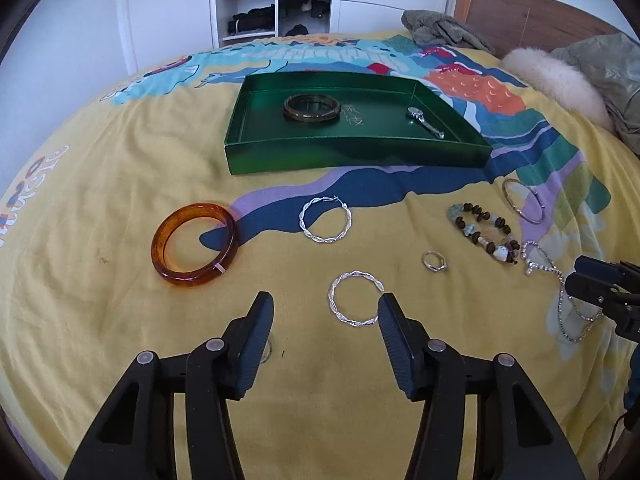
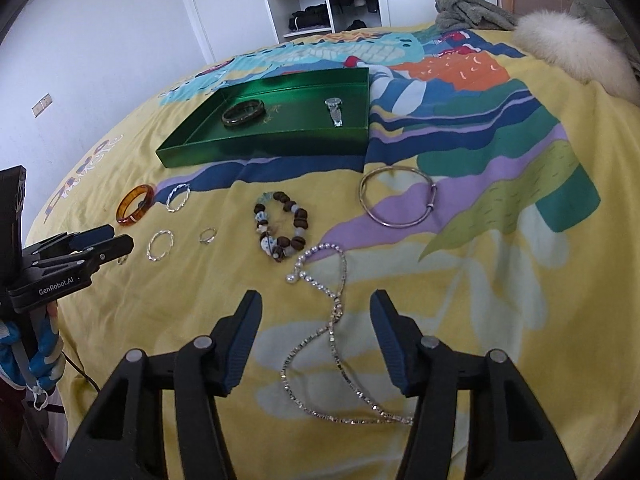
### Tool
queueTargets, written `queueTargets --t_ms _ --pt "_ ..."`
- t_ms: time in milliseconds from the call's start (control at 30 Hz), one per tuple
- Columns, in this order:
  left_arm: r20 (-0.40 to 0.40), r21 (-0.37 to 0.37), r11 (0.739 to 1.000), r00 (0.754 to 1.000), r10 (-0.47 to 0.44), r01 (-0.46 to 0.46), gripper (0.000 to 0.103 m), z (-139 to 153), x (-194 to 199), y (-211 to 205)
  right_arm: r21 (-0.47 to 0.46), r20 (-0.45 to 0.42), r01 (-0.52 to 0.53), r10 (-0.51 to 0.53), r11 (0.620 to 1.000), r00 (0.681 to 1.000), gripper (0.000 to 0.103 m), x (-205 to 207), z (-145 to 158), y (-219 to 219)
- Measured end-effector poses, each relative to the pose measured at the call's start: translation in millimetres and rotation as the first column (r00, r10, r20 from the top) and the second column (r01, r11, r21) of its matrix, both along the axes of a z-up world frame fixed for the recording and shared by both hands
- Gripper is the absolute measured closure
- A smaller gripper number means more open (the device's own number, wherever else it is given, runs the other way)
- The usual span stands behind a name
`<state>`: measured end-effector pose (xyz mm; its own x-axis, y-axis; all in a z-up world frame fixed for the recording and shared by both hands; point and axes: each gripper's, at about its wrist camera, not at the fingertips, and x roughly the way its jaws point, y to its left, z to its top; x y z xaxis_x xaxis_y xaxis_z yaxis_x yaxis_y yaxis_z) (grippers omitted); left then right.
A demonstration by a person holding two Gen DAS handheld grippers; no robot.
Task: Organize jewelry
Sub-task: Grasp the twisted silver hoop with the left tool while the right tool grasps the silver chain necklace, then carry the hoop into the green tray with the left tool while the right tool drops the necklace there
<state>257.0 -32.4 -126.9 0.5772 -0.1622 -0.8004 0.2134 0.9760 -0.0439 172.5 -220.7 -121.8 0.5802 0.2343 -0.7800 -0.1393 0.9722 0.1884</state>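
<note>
The green tray (image 1: 352, 156) sits on the bedspread (image 1: 100, 200), holding a dark bangle (image 1: 312, 108) and a watch (image 1: 425, 121). Nearer lie an amber bangle (image 1: 195, 250), two twisted hoops (image 1: 325, 219), a ring (image 1: 434, 261), a bead bracelet (image 2: 280, 224), a thin bangle (image 2: 396, 200) and a chain (image 2: 332, 336). The left gripper (image 1: 326, 314) hangs with jaws apart, empty, beside the near hoop (image 1: 354, 299). The right gripper (image 2: 316, 312) straddles the chain without pinching it.
</note>
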Motion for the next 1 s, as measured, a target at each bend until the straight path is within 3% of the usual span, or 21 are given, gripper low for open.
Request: queueTargets --t_ms 133,367,567,667,767,1000 --pt "-0.039 0.014 1.0 0.999 -0.011 0.011 0.062 -14 12 -3 0.006 -0.023 -0.001 0.001 1.0 1.0 0.057 8 -9 -3" --pt "-0.07 0.034 0.999 0.997 -0.037 0.039 0.063 -27 22 -11 0.008 -0.06 -0.009 0.009 1.0 0.998 0.061 18 -25 -5" --pt "-0.074 0.051 0.997 0.996 -0.049 0.053 0.065 -33 25 -17 -0.018 -0.082 -0.041 0.039 0.999 0.996 0.079 24 -34 2" --pt "-0.077 0.04 0.997 0.995 -0.057 0.06 0.074 -33 27 -17 -0.021 -0.089 -0.038 0.036 0.999 0.995 0.089 26 -37 0" --pt "-0.075 0.025 0.998 0.995 -0.059 0.061 0.095 -31 27 -16 -0.015 -0.081 -0.025 0.024 1.0 0.996 0.095 25 -35 -4" --pt "-0.03 0.043 0.998 0.998 -0.047 0.049 0.098 -21 17 -20 0.005 -0.024 0.004 -0.004 1.0 1.0 0.099 12 -21 -7"
